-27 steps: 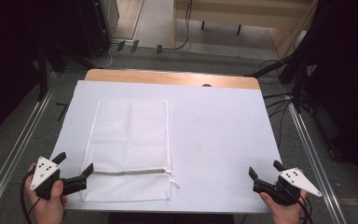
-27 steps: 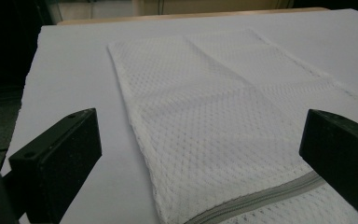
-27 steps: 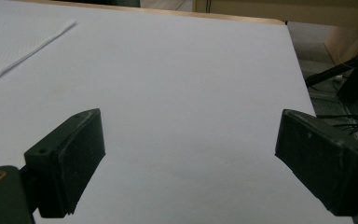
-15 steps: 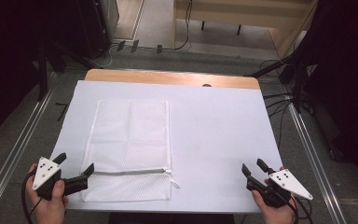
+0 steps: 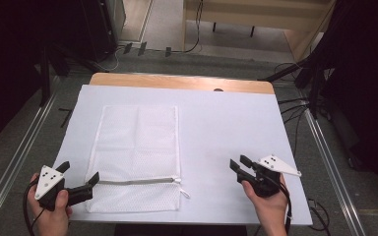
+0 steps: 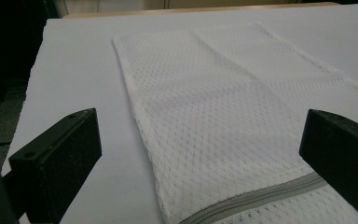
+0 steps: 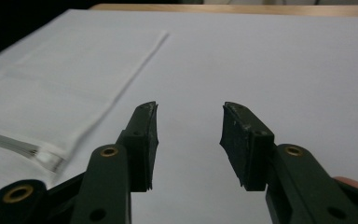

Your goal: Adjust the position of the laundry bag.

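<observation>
Mesh laundry bag (image 5: 137,157), long axis near-to-far, zipper (image 5: 135,181) near. Open left gripper (image 5: 78,183) straddles its near-left corner; right gripper (image 5: 239,166), half-open and empty, lies well to the right.

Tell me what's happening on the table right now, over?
Left gripper open wide at the mesh bag's zipper end, not gripping. Right gripper part open, empty, over bare white cover. Bag flat, zipped. Nothing in the way.
</observation>
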